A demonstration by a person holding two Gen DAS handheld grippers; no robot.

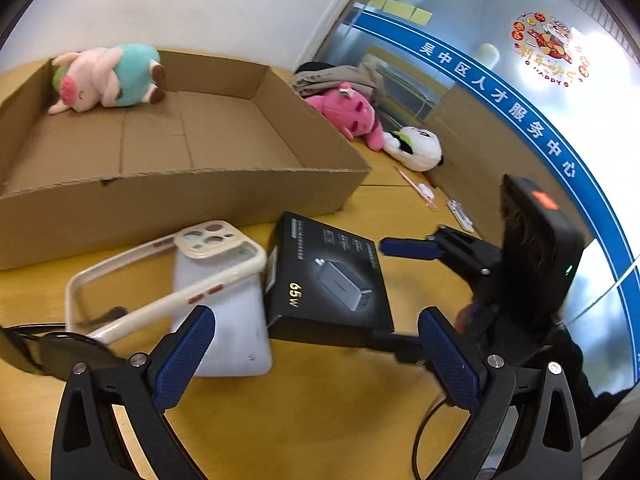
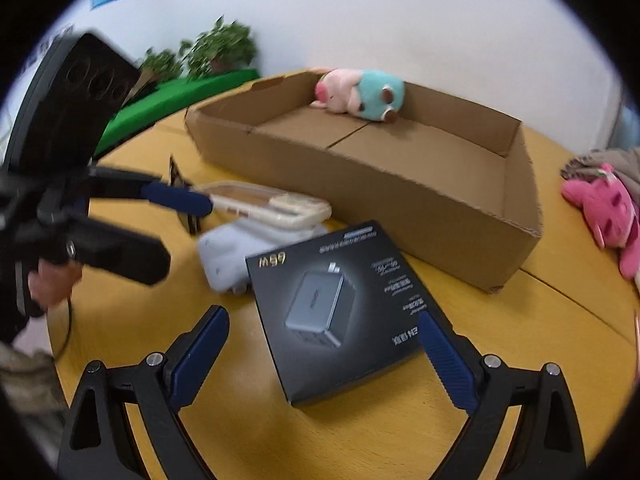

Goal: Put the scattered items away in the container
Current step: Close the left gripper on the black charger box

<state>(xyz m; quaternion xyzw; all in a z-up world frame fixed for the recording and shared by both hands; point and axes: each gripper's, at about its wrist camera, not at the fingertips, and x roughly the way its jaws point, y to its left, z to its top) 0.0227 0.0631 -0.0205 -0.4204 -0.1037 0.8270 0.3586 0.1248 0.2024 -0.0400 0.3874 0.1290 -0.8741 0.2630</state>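
Observation:
A black charger box (image 1: pixel 328 280) (image 2: pixel 336 312) marked 65W lies on the yellow table, one corner over a white power bank (image 1: pixel 224 320) (image 2: pixel 228 256). A cream phone case (image 1: pixel 160 280) (image 2: pixel 272 208) leans on the power bank. My right gripper (image 2: pixel 324 356) (image 1: pixel 400 296) is open, its fingers on either side of the charger box. My left gripper (image 1: pixel 316 356) (image 2: pixel 186 236) is open just short of the power bank and box, holding nothing. The cardboard container (image 1: pixel 160 200) (image 2: pixel 400 200) stands behind them, with a pink and teal pig plush (image 1: pixel 104 76) (image 2: pixel 360 94) in its far corner.
A pink plush (image 1: pixel 348 112) (image 2: pixel 600 208) and a panda plush (image 1: pixel 416 148) lie right of the container, beside a heap of cloth (image 1: pixel 344 74). A pen (image 1: pixel 416 188) lies near them. A dark pair of glasses (image 1: pixel 48 348) sits left of the phone case.

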